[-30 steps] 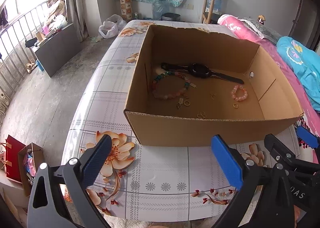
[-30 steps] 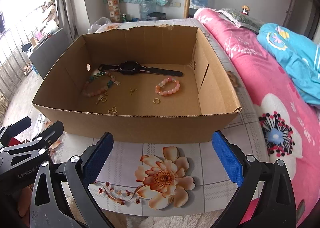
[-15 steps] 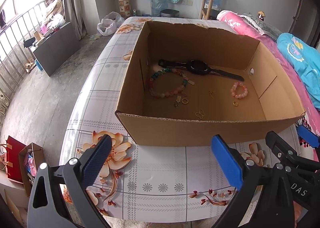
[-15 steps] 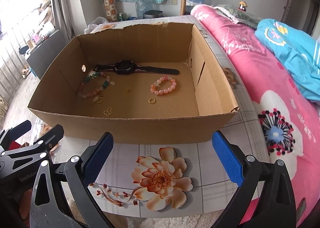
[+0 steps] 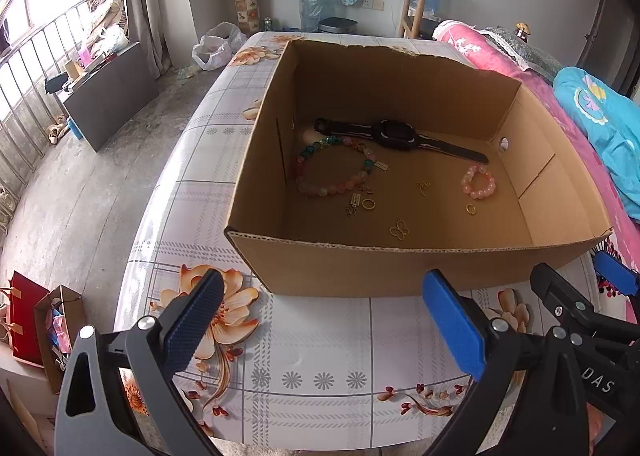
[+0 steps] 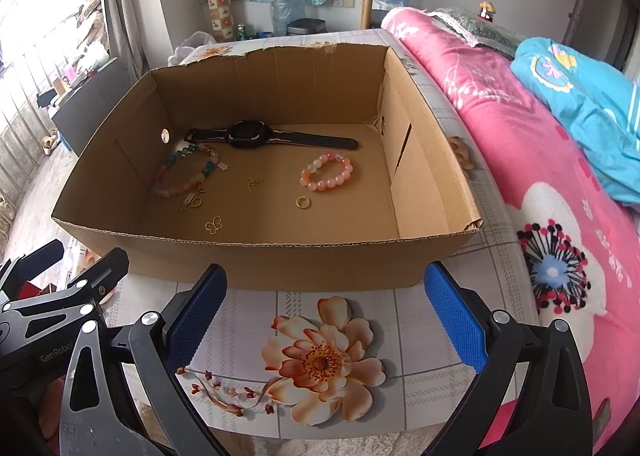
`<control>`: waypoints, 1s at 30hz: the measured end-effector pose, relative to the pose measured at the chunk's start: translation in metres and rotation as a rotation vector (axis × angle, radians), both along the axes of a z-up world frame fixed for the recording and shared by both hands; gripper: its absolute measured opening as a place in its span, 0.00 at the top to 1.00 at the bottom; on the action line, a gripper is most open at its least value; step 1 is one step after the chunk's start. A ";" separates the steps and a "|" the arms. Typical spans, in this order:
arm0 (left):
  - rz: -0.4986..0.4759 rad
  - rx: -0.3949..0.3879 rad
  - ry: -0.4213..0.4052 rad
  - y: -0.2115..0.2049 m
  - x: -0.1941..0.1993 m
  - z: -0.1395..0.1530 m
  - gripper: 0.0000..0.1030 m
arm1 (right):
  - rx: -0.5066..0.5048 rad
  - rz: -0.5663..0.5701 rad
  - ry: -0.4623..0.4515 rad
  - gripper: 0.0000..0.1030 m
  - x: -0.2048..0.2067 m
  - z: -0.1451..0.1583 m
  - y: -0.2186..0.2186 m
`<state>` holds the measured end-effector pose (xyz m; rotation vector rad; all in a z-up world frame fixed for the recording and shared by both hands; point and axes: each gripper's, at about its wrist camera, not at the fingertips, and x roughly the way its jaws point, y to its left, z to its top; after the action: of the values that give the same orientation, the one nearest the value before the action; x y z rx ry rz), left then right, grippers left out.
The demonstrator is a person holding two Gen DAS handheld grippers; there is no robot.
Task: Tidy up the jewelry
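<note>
I find both tools idle at the near edge of the table (image 6: 400, 372). The left hand-held gripper (image 5: 326, 326) has its fingers spread wide with nothing between them; the right hand-held gripper (image 6: 326, 316) is likewise apart and empty. Both stand short of the cardboard box (image 5: 360, 268), which sits on the table toward its right edge, beside the bed (image 6: 540, 144).

All the jewelry lies loose on the box floor. The black watch (image 5: 394, 136) lies along the far wall. The multicoloured bead bracelet (image 5: 334, 172) lies in the far left corner, and the pink bead bracelet (image 6: 327, 172) sits apart to the right. Two gold rings (image 6: 303, 202) (image 5: 368, 204), a butterfly charm (image 6: 214, 225) and further small gold pieces are scattered nearer the front wall.

My assessment: everything here is light. The beads are hard and smooth and likely to roll or slip; I would pinch across one side of the loop. The watch strap is flexible, so the stiff case is the sounder hold. The rings and charms lie flat and thin, hard to get under, and call for a low, precise pinch.
</note>
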<state>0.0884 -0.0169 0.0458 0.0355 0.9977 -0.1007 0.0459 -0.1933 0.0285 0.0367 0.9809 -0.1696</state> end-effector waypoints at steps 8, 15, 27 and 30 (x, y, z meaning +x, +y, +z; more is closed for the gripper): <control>-0.002 -0.007 0.001 -0.001 0.002 0.000 0.05 | 0.004 0.000 0.003 0.08 0.001 0.000 0.001; -0.002 -0.009 0.001 0.000 0.003 0.000 0.05 | 0.010 -0.007 0.004 0.08 0.001 -0.001 0.002; -0.002 -0.012 0.002 0.001 0.003 0.000 0.05 | 0.011 -0.007 0.004 0.08 0.001 0.000 0.001; -0.001 -0.013 0.002 0.001 0.003 0.000 0.05 | 0.011 -0.007 0.004 0.08 0.001 0.000 0.001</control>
<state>0.0917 -0.0158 0.0461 0.0243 0.9990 -0.1080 0.0467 -0.1918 0.0284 0.0496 0.9855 -0.1713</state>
